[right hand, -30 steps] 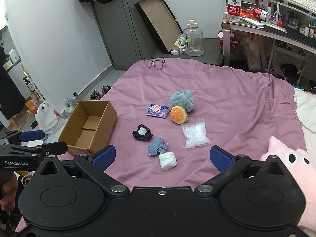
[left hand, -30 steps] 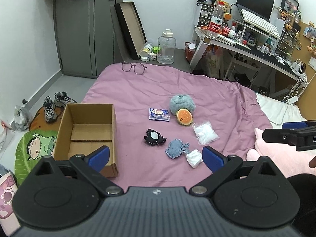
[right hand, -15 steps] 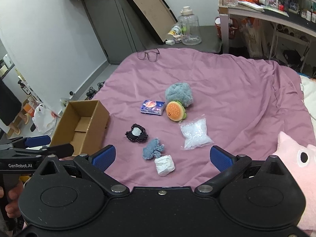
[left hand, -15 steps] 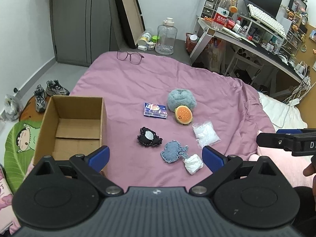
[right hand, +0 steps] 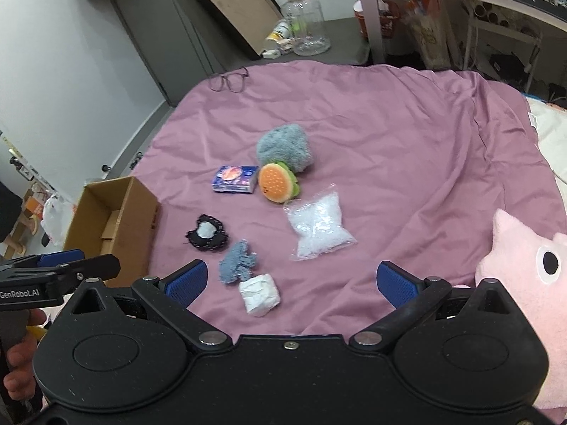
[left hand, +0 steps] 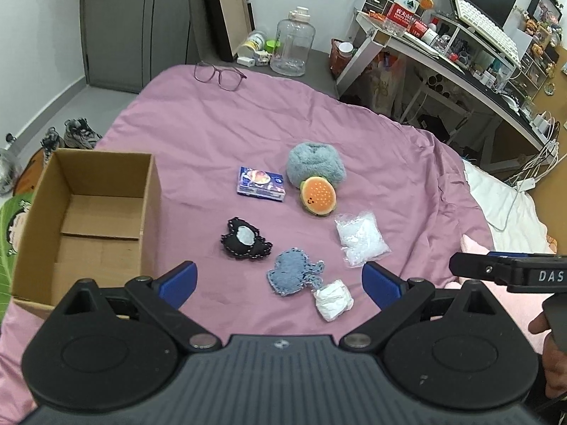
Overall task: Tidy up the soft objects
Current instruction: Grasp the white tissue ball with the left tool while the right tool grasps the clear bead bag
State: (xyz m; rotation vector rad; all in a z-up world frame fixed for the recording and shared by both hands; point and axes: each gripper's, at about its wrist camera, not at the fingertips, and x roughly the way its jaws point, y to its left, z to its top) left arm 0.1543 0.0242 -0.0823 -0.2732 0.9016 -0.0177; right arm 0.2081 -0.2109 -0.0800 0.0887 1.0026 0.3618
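Proximity is what the coming move is judged to turn on. The white wad (left hand: 333, 299) lies on the purple bedspread (left hand: 372, 141) just ahead of both tools, touching the blue knit patch (left hand: 292, 276). In the left wrist view it is seen right of centre between the spread fingers of the left gripper (left hand: 280, 285), nearer the right fingertip; in the right wrist view it is seen left of centre for the right gripper (right hand: 292, 281). Neither arm is clearly favoured. Both grippers are held wide apart and nothing is gripped. The cardboard box (left hand: 149, 191) stands open beside the left gripper, well apart from the right one, so a pick by the left hand is judged the shorter carry.
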